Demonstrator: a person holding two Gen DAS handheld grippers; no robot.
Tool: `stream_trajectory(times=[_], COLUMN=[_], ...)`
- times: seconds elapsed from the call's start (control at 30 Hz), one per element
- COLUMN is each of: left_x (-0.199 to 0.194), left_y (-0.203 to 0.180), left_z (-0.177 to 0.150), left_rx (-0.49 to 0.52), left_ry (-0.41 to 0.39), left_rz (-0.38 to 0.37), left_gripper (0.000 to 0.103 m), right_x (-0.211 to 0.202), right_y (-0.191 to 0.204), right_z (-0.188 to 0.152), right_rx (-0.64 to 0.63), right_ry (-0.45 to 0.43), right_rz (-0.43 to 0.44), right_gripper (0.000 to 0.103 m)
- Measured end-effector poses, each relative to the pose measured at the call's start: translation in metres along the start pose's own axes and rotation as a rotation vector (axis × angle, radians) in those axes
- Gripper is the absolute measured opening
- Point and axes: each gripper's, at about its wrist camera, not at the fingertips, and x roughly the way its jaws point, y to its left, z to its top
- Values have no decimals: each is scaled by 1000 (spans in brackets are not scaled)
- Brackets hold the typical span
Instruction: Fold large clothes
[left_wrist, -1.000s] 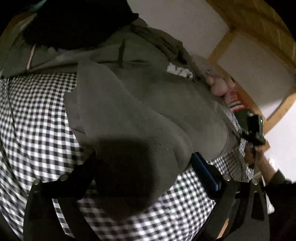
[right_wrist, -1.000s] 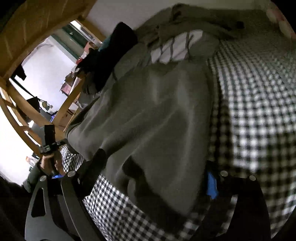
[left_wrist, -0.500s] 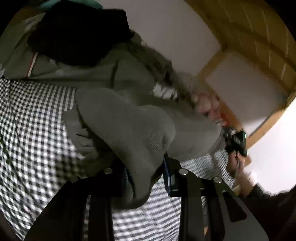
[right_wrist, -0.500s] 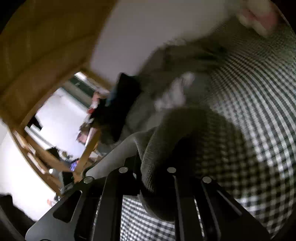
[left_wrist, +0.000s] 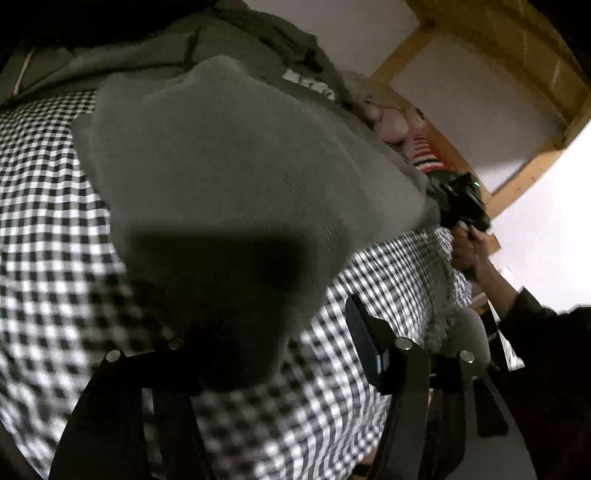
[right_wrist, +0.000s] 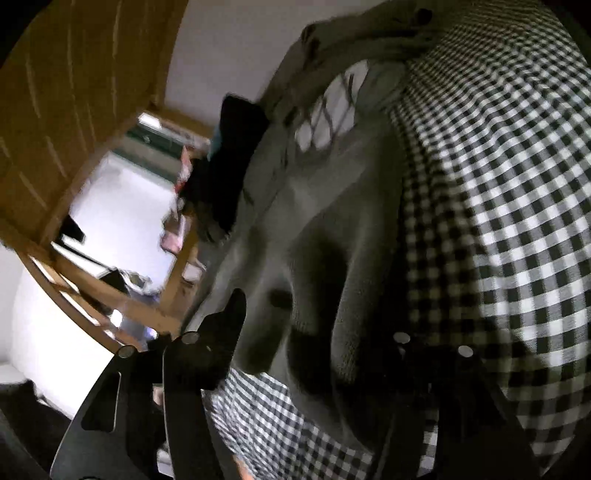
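Item: large grey knit sweater (left_wrist: 236, 177), spread on black-and-white checked bedcover (left_wrist: 40, 236), hem edge nearest both cameras.

L gripper (left_wrist: 266, 350): jaws just been opening; stand apart w/ folded hem corner lying between them, right pad clear of cloth, released.

R gripper (right_wrist: 314, 332): jaws just been opening slightly; sweater hem bunched between fingers; whether pads press it, can't tell.

Behind sweater: pile of olive and black clothes (left_wrist: 207, 40). Wooden bed frame (left_wrist: 476, 40) beyond.
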Motion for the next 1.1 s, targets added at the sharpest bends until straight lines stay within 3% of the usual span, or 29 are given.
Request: stream_trajectory(times=[0.03, 0.07, 0.17, 0.33, 0.37, 0.4, 0.5, 0.6, 0.67, 0.73, 0.77, 0.8, 0.83, 0.87, 0.93, 0.97, 1.0, 1.03, 1.07, 1.1], left_x=[0, -3, -28, -58, -60, -53, -27, -39, -43, -47, -51, -58, -62, -64, -84, -98, -106, -116, -126, -129], left_y=[0, -2, -5, 5, 10, 17, 31, 43, 40, 35, 31, 30, 28, 30, 32, 37, 43, 48, 52, 58], left_z=[3, 4, 12, 17, 12, 4, -25, -36, -36, -33, -32, -30, -27, -26, -24, -21, -19, -14, -6, -1], left_rx=[-11, -16, 25, 69, 72, 53, 27, -66, -72, -39, -15, 0, -2, -8, -28, -45, -61, -75, -94, -124], left_ry=[-17, -46, -86, -88, -76, -27, 73, -29, -41, 16, 18, 14, 18, 19, -32, -90, -123, -168, -246, -286], left_rz=[13, 12, 19, 69, 89, 60, 89, 56, 46, 17, 29, 30, 0, -36, -142, -171, -166, -154, -110, -55], left_gripper=[24, 20, 17, 17, 17, 17, 17, 17, 17, 18, 20, 22, 30, 41, 64, 64, 65, 72, 84, 87], right_x=[0, -7, -42, -72, -75, -74, -63, -77, -79, -74, -70, -66, -67, -69, -76, -77, -76, -74, -71, -66], right_y=[2, 4, 13, 10, 3, -9, -33, -45, -47, -42, -40, -34, -29, -27, -24, -24, -25, -26, -27, -28], right_z=[2, 3, 14, 20, 18, 13, -5, -17, -18, -16, -15, -14, -10, -7, 4, 10, 17, 27, 34, 39], right_rx=[-2, 0, 6, 26, 45, 66, 84, 123, 134, 93, 75, 65, 50, 46, 43, 46, 48, 44, 36, 28], right_ry=[-7, -42, -170, -233, -226, -189, -46, -109, -124, -66, -27, -9, -8, -23, -80, -91, -96, -100, -98, -85], right_rz=[-7, -5, 35, 125, 133, 111, -38, -4, 16, -13, -22, -35, -57, -54, -49, -65, -83, -105, -128, -143], right_gripper=[14, 14, 12, 11, 11, 11, 12, 12, 12, 16, 21, 42, 77, 87, 91, 91, 91, 93, 93, 93])
